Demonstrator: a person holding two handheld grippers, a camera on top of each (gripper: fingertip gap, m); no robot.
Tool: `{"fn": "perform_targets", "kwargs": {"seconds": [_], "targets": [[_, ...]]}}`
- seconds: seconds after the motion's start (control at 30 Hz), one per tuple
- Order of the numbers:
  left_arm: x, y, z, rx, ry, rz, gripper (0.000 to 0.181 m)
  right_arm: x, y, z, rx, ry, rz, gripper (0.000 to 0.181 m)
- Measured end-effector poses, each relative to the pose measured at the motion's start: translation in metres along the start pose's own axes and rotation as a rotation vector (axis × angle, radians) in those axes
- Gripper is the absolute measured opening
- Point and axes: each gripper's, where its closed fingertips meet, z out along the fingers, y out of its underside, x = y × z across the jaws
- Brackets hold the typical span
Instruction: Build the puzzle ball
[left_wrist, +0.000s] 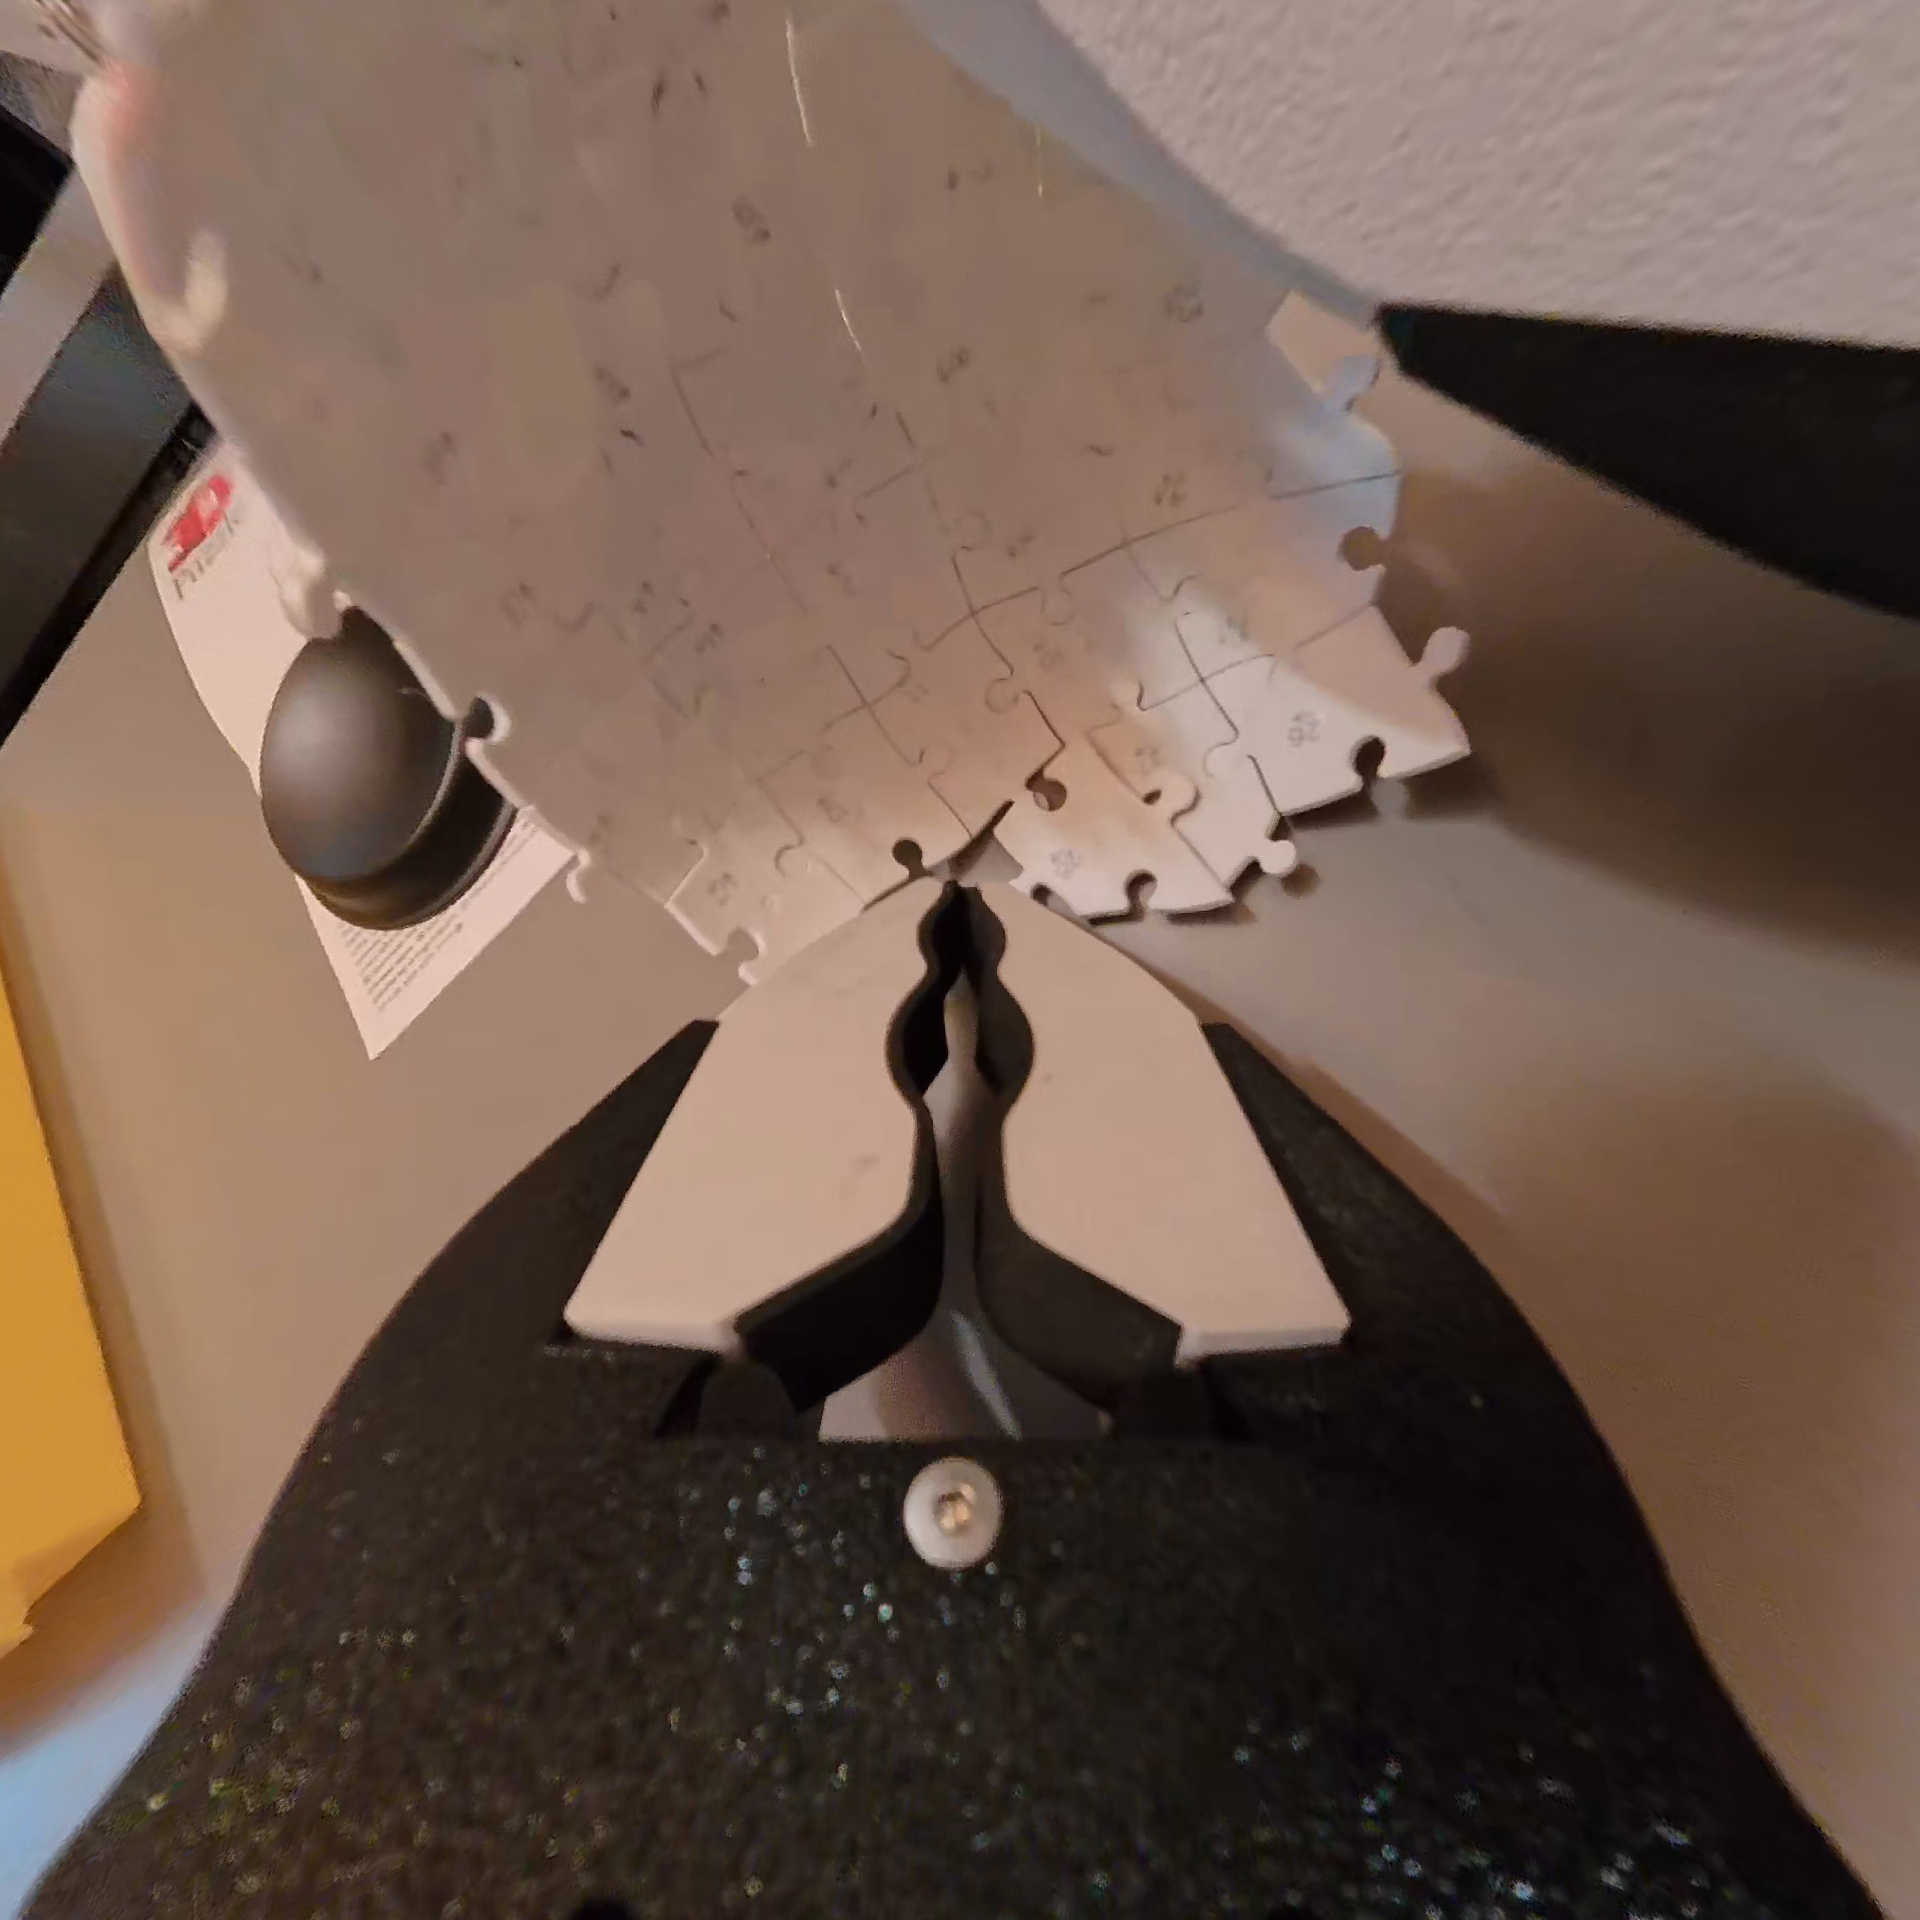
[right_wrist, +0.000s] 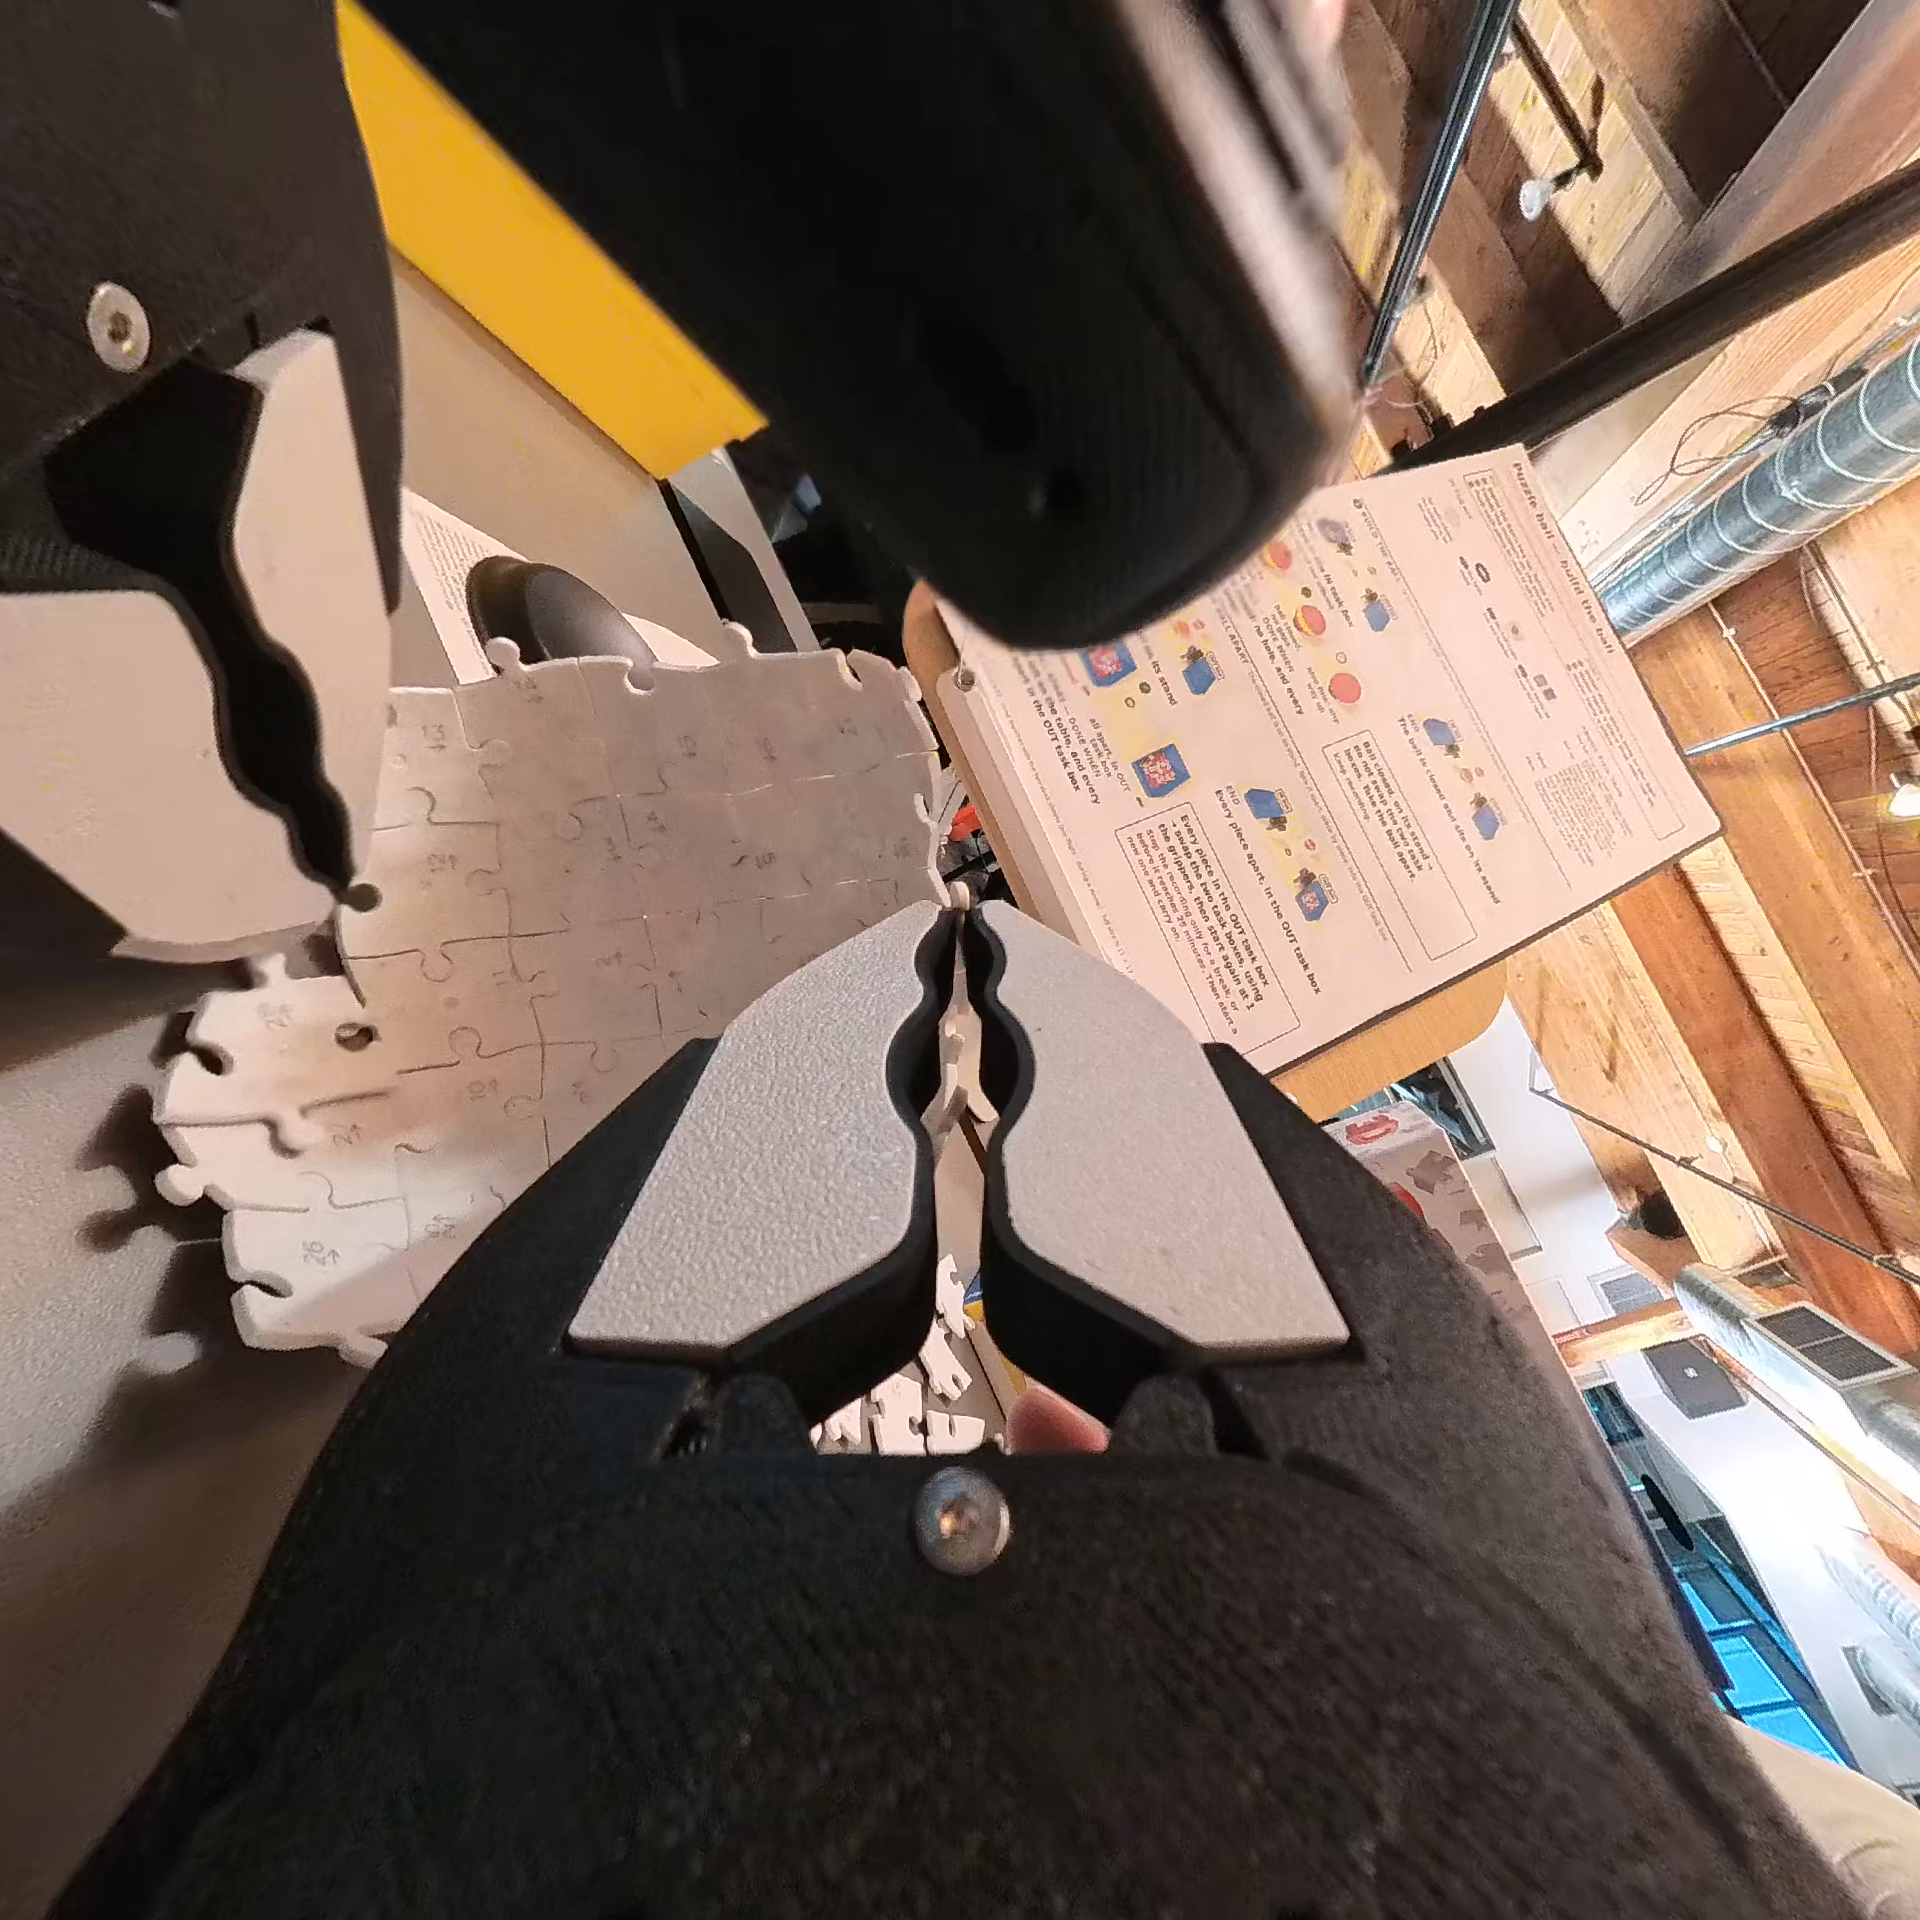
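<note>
The left gripper (left_wrist: 958, 891) fills the lower half of the left wrist view, its 2 grey-faced jaws clenched on the bottom edge of the partly built puzzle ball (left_wrist: 727, 468), a curved white shell of interlocked pieces that spreads across the upper centre and upper left of that frame, inner side toward the camera. The shell is blurred toward the top; its lower and right edges are ragged with knobs and notches. At middle left, just behind the shell's edge, a dark rounded stand (left_wrist: 364, 769) sits on a printed paper sheet (left_wrist: 416, 956) on the grey table (left_wrist: 1558, 987). A yellow panel (left_wrist: 52, 1299) runs down the far left edge. In the right wrist view the right gripper (right_wrist: 961, 914) occupies the lower centre, its jaws pinched on a single white puzzle piece (right_wrist: 956, 1039) held edge-on between them, its tip just right of the shell's edge. The shell lies at centre left of this frame, with the left gripper reaching in from the upper left and gripping its rim. A laminated instruction sheet (right_wrist: 1403, 748) on a clipboard fills the centre right, and loose white pieces (right_wrist: 914, 1392) show through the gap low between the jaws.
</note>
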Motion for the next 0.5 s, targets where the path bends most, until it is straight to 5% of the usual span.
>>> {"fn": "perform_targets", "kwargs": {"seconds": [0.23,0.5], "targets": [[0.010,-0.030,0.000,0.128,0.022,0.083,0.000,0.000,0.000,0.000,0.001,0.001,0.001,0.002],[0.018,-0.022,0.009,0.078,0.076,0.090,0.000,0.001,0.000,0.001,0.001,0.001,0.001,0.002]]}}
